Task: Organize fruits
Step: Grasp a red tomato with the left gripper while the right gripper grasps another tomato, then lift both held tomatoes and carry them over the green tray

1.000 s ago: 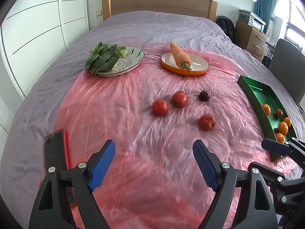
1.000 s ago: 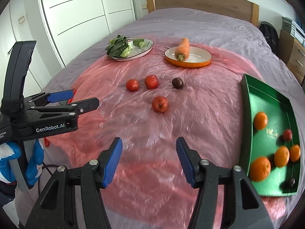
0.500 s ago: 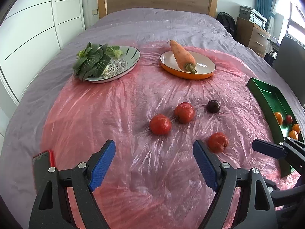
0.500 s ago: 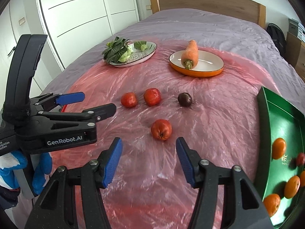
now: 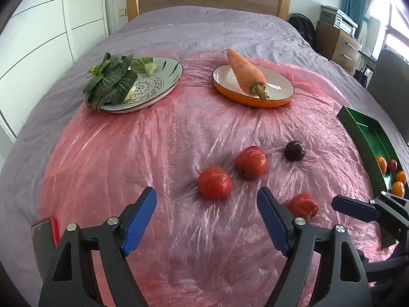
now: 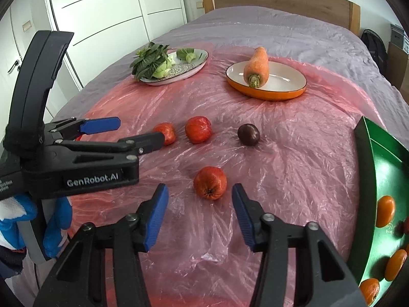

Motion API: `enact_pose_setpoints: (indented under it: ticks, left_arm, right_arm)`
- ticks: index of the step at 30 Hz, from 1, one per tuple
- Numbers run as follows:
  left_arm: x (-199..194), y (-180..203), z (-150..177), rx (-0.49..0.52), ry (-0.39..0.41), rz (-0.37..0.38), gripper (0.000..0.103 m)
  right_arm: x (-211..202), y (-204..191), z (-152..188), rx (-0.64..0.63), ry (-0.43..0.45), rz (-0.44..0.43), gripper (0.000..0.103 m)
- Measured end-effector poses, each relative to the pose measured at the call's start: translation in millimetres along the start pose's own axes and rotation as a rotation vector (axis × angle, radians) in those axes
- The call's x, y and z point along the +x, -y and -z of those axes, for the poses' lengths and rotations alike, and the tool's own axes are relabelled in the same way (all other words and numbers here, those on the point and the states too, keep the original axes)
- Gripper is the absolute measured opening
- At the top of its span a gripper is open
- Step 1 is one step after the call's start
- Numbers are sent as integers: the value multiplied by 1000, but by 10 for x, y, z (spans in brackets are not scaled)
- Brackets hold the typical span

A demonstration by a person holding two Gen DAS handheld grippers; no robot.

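While your left gripper [image 5: 205, 220] hangs over the pink plastic sheet [image 5: 158, 138], its jaws are spread and closing, nothing between them. Left wrist view: one red fruit [image 5: 214, 183] sits just beyond the fingertips, a second red fruit [image 5: 251, 162] right of it and farther, a dark plum [image 5: 294, 150] farther right again. A third red fruit [image 5: 303, 206] lies near, partly behind your right-hand finger. Green tray [image 5: 368, 135] at far right edge, a few oranges inside. Carrot [image 5: 245, 73] on its orange plate [image 5: 281, 99] and greens [image 5: 111, 80] on the patterned plate [image 5: 163, 84], far side, well apart from the fruit.

Right wrist view: your right gripper [image 6: 200, 216] is also empty, jaws spread and closing, with the nearest red fruit [image 6: 210, 183] just ahead of the tips, not yet touched. Tray at right holds several oranges and something small and red.

Progress, judged: some fruit is trayed; four pieces remain loose on the sheet.
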State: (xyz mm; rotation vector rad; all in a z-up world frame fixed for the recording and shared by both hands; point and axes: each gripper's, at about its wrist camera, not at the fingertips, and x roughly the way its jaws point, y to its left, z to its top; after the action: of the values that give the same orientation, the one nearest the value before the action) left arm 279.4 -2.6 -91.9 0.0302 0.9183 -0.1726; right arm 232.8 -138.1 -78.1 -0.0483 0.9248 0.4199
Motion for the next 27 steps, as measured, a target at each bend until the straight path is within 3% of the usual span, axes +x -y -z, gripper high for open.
enact_pose_setpoints:
  ticks: [8,18,27]
  left_arm:
    - [173,5,-59,35,-24,10,70]
    - [355,23,-85,42,-48,20,57]
    - [470,-9,-8,36,-55,41,38]
  right_arm:
    - [117,70,-46,18,-12,7,69]
    - [284,103,-100,21,-34,12,61]
    - [467,102,-12,18,-54,-5,37]
